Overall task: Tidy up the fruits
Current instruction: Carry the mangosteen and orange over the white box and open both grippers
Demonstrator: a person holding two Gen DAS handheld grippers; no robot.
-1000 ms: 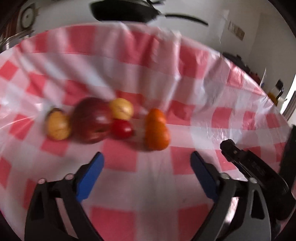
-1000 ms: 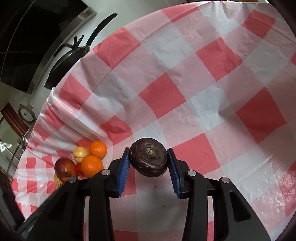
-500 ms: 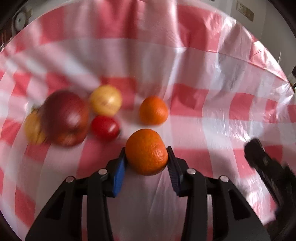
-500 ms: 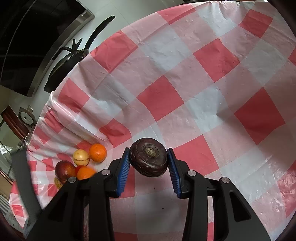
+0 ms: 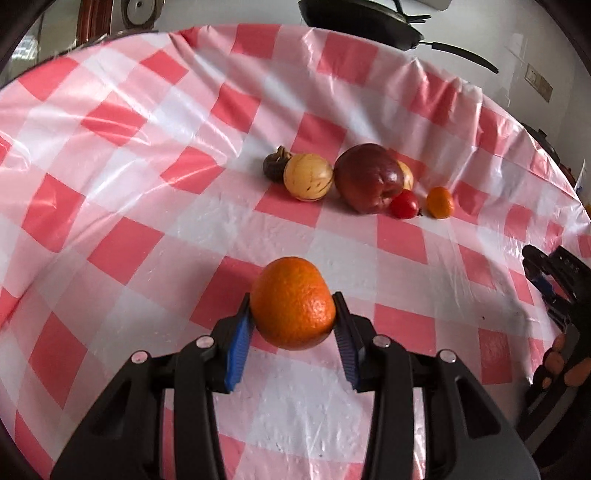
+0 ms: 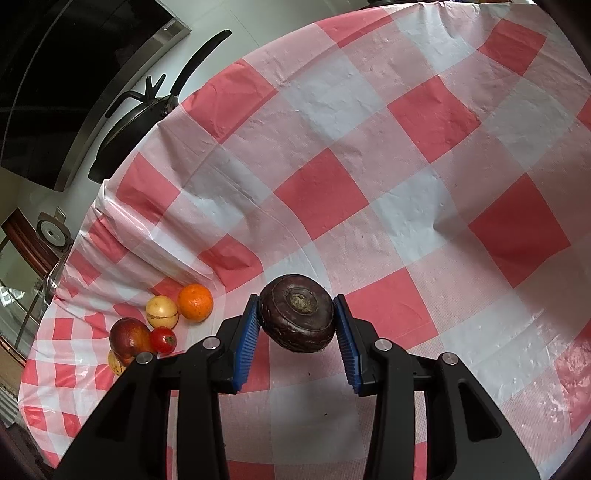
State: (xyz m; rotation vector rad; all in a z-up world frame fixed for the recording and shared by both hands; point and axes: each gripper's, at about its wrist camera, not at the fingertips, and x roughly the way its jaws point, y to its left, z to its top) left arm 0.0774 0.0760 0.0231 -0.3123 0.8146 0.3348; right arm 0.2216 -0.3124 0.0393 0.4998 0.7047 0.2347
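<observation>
My left gripper (image 5: 292,317) is shut on an orange (image 5: 293,302), held above the checked cloth and away from the fruit pile. Beyond it lie a small dark brown fruit (image 5: 273,164), a yellow round fruit (image 5: 308,177), a dark red apple (image 5: 368,178), a cherry tomato (image 5: 405,204) and a small orange (image 5: 439,202). My right gripper (image 6: 297,317) is shut on a dark purple round fruit (image 6: 297,314) over the cloth. Far to its left sit the small orange (image 6: 195,301), a yellow fruit (image 6: 161,312), the apple (image 6: 127,338) and the tomato (image 6: 163,339).
A red and white checked tablecloth (image 5: 147,184) covers the table. A black pan (image 5: 362,18) stands beyond the far edge, also in the right wrist view as the pan (image 6: 147,107). The other gripper's black body (image 5: 557,280) shows at the right edge of the left wrist view.
My left gripper closed on an orange from the pile and carried it away, so the remaining fruits now lie farther off. The right gripper kept still with the dark fruit.
</observation>
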